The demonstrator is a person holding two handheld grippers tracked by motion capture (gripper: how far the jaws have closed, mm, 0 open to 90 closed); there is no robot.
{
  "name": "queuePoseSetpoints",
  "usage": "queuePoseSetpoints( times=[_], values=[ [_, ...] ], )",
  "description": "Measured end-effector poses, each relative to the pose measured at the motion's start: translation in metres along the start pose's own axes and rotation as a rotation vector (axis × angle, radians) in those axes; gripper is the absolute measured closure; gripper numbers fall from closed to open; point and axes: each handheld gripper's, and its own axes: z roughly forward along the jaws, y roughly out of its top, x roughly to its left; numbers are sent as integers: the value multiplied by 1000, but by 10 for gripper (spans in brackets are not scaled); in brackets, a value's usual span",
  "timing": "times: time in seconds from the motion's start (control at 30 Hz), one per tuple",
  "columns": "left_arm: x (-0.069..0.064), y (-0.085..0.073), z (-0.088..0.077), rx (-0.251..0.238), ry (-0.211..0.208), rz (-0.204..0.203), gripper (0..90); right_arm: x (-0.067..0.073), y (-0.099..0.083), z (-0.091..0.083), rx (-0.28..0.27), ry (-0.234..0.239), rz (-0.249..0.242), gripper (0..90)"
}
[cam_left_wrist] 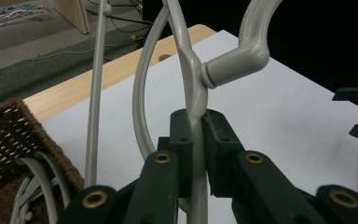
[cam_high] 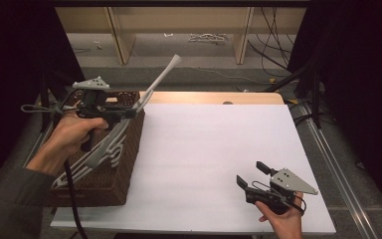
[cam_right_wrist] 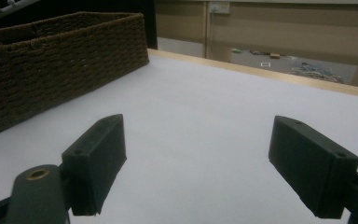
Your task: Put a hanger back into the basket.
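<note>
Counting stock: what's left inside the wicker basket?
Inside the wicker basket lie more grey plastic hangers, overlapping so no count is possible. The left gripper holds one hanger lifted above it. The basket floor is hidden beneath them and the person's forearm.

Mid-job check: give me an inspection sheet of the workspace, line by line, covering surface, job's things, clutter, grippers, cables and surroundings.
Surface: white table top, bare in the middle, wooden strip along the far edge.
Job's things: grey plastic clothes hanger lifted above the brown woven wicker basket; more grey hangers lie in the basket.
Clutter: nothing seen.
Grippers: left gripper shut on the hanger's bar near its hook; right gripper open, nothing between its fingers, low over the table's near right part.
Cables: black cable trails from the left gripper.
Surroundings: grey floor with loose cables, wooden frame legs behind, dark curtains at both sides.
</note>
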Motion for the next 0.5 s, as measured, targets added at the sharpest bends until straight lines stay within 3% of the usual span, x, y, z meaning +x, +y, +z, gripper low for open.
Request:
queuePoseSetpoints(
  times=[0.5],
  values=[
    [34,-33,-17,19,72,-23,824,0,-1,1,-3,12,6,199]
  ],
)
